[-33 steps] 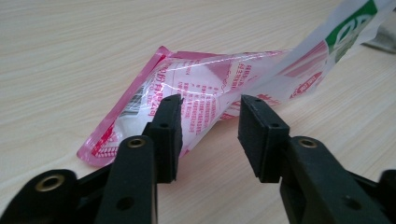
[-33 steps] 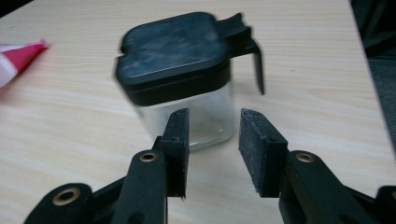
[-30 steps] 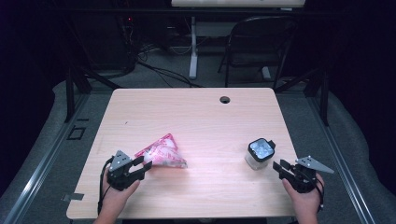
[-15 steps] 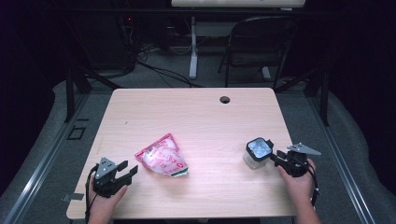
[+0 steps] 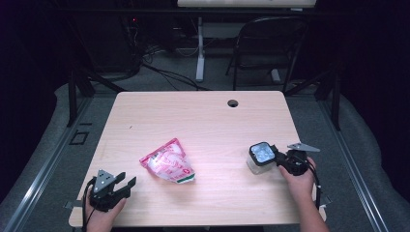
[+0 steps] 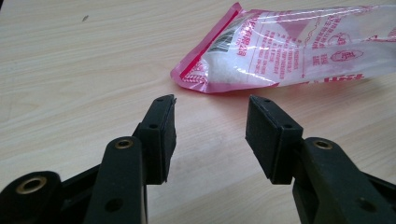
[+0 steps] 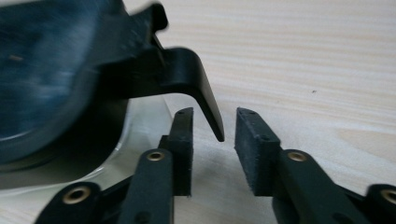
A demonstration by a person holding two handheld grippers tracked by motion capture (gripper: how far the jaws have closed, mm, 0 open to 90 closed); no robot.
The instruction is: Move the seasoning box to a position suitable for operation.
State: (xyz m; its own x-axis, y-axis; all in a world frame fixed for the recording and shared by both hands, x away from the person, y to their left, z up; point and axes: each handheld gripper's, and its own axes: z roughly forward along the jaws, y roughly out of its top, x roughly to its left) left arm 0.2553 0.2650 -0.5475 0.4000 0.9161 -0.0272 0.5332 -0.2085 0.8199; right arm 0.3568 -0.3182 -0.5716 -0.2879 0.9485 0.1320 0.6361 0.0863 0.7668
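Note:
A pink and clear plastic bag (image 5: 167, 163) of white granules lies flat on the wooden table (image 5: 193, 116), left of middle. My left gripper (image 5: 126, 180) rests near the front left corner, apart from the bag. In the left gripper view its jaws (image 6: 210, 121) stand open with only bare wood between them, and the bag (image 6: 289, 46) lies just ahead. A clear jar with a black lid (image 5: 260, 157) stands at the right. My right gripper (image 5: 276, 158) is at the lid's side. The lid's black tab (image 7: 205, 98) hangs between its jaws (image 7: 214, 114), which have just been closing, with gaps still showing.
A round cable hole (image 5: 233, 103) sits near the table's far edge. A folding chair (image 5: 270, 43) and cables stand on the floor behind the table. Bare wood stretches between the bag and the jar and across the far half.
My left gripper has drawn back from the bag toward the front left corner, and the bag has settled flat. My right gripper has moved left up to the jar's lid.

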